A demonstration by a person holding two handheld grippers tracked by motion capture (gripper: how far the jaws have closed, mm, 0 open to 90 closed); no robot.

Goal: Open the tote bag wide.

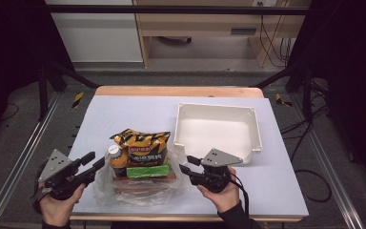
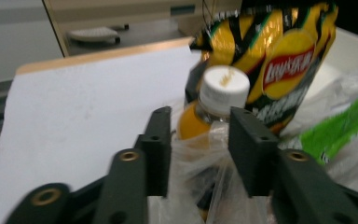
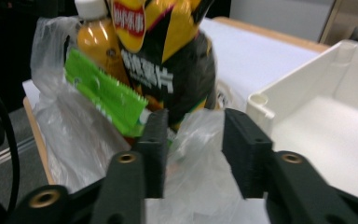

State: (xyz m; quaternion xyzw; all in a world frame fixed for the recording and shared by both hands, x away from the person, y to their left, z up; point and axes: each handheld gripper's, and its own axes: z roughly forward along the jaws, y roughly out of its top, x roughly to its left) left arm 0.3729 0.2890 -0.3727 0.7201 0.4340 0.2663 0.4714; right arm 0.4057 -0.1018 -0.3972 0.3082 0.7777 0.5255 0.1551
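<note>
A clear plastic bag [image 1: 106, 183] sits at the table's front, open at the top. A yellow and black chip bag [image 1: 142, 145], an orange drink bottle with a white cap [image 1: 116, 157] and a green packet [image 1: 147, 171] stand in it. My left gripper [image 1: 94, 161] is at the bag's left side. In the left gripper view my left gripper [image 2: 200, 140] has its jaws apart, with loose bag plastic and the bottle [image 2: 214, 100] beyond the gap. My right gripper [image 1: 187, 163] is at the bag's right side. In the right gripper view my right gripper [image 3: 196, 140] also has its jaws apart, with bag plastic [image 3: 198, 154] bunched between them.
An empty white tray [image 1: 252, 133] stands just right of the bag, close behind my right gripper. The table [image 1: 124, 112] has a pale cover with a wooden strip along its far edge. Metal frame rails run down both sides.
</note>
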